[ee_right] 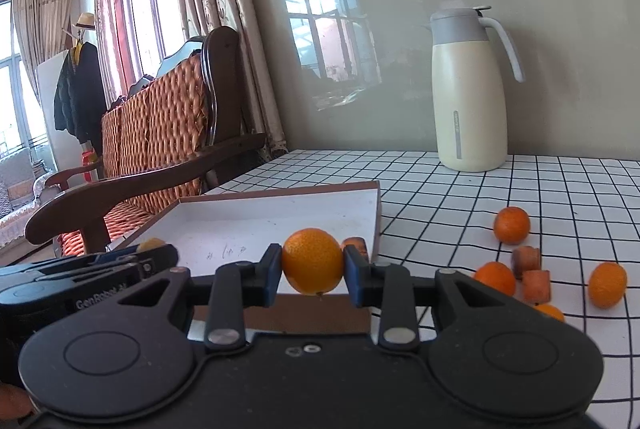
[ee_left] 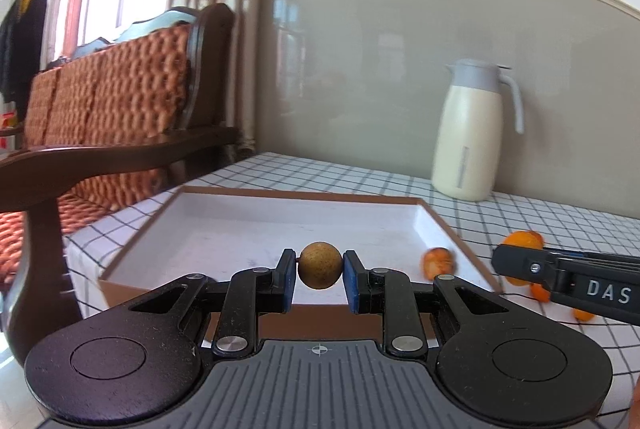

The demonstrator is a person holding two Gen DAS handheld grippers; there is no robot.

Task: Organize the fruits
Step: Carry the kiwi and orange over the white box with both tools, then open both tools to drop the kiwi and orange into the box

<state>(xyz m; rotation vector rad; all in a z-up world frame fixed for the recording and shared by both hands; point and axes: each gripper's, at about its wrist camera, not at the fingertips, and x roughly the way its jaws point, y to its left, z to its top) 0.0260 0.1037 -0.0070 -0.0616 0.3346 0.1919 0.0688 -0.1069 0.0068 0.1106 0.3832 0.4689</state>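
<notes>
Above, the left tongs [ee_left: 319, 271] grip a brown longan [ee_left: 320, 265] over the white tray [ee_left: 224, 213]. Beside them, the right tongs [ee_right: 312, 261] clamp a kumquat [ee_right: 313, 260].

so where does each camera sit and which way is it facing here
Left wrist: rides on the left gripper, facing forward over the shallow white cardboard tray to the cream thermos jug; it grips a small round brown fruit; the right gripper shows at right.
Right wrist: rides on the right gripper, shut on a round orange citrus fruit, facing the same tray and jug; the left gripper shows at left.
Shared: tray, jug, checked tablecloth, woven wooden bench.
</notes>
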